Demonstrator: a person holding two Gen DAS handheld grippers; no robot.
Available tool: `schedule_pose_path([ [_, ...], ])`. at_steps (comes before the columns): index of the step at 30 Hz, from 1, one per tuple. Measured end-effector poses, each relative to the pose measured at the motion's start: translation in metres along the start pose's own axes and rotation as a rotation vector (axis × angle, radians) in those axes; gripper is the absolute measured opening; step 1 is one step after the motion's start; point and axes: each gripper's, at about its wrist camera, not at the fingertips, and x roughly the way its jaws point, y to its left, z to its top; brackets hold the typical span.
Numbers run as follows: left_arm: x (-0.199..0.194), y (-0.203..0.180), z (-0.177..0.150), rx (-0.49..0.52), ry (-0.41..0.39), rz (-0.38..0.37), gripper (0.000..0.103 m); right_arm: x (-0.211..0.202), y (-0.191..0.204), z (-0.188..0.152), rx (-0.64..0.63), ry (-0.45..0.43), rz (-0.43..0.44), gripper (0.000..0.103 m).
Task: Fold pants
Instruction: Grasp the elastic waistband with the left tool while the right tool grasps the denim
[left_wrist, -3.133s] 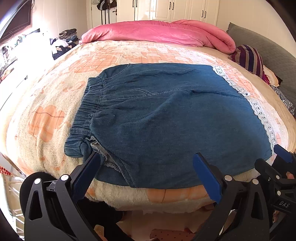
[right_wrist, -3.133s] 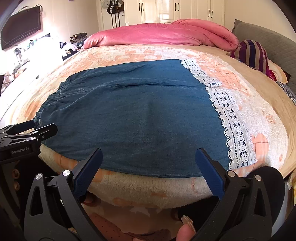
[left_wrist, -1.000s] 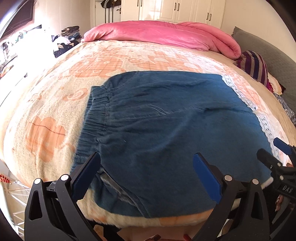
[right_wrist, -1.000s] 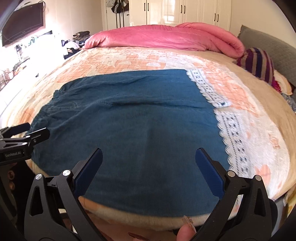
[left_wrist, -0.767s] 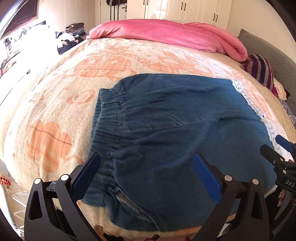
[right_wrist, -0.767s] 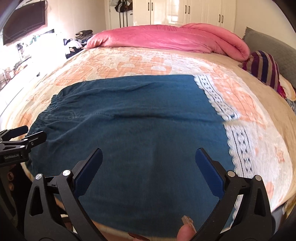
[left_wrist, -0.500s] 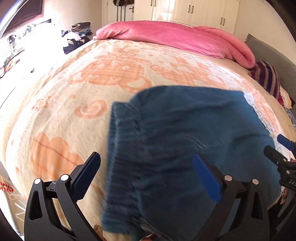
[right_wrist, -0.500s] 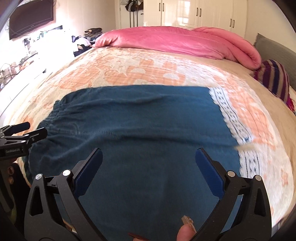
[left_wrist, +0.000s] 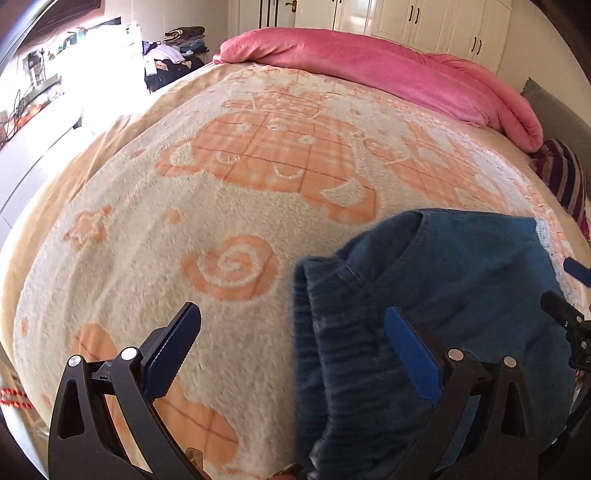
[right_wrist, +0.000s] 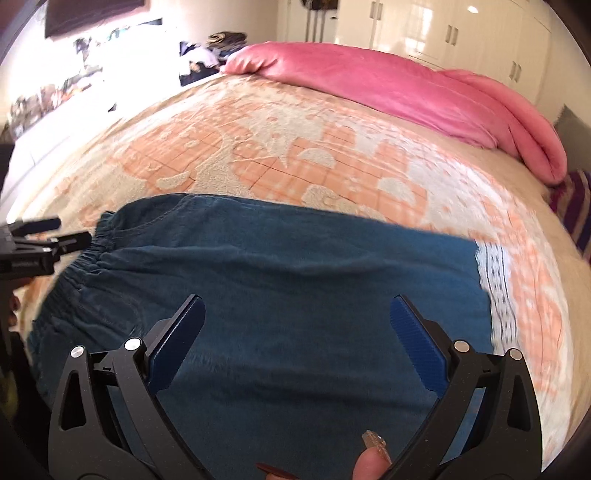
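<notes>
Pants lie flat on the bed, near its front edge, waistband left. No fold visible; all folding remains. Left hand-held gripper and right hand-held gripper both spread, empty, over the cloth.

No words or numbers can be read here. The left gripper shows at the left edge of the right wrist view, and its black body has a small pale mark on its side (it is too blurry to make out). The right gripper shows at the right edge of the left wrist view, and a tiny bit of white print sits on its black body by the edge of the picture, cut off so it cannot be read.
</notes>
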Motion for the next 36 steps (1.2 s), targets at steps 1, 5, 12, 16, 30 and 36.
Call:
schedule_pose_path([
  [1,0.004,0.001,0.003,0.008,0.000,0.003,0.099,0.005,0.001,0.003,-0.011,0.005,0.009,0.095],
  [5,0.020,0.002,0.014,0.051,0.006,0.010,0.099,0.026,0.001,0.021,-0.011,0.039,0.051,0.095],
  [12,0.039,-0.003,0.021,0.082,0.028,-0.072,0.099,0.061,0.002,0.053,-0.097,0.054,0.060,0.095],
  [16,0.046,-0.006,0.022,0.095,0.034,-0.091,0.099,0.086,0.004,0.067,-0.158,0.079,0.063,0.095],
  [30,0.040,-0.012,0.020,0.168,-0.031,-0.221,0.036,0.128,0.030,0.072,-0.365,0.154,0.137,0.095],
  [36,0.018,-0.012,0.018,0.174,-0.110,-0.249,0.036,0.127,0.037,0.069,-0.373,0.151,0.200,0.071],
])
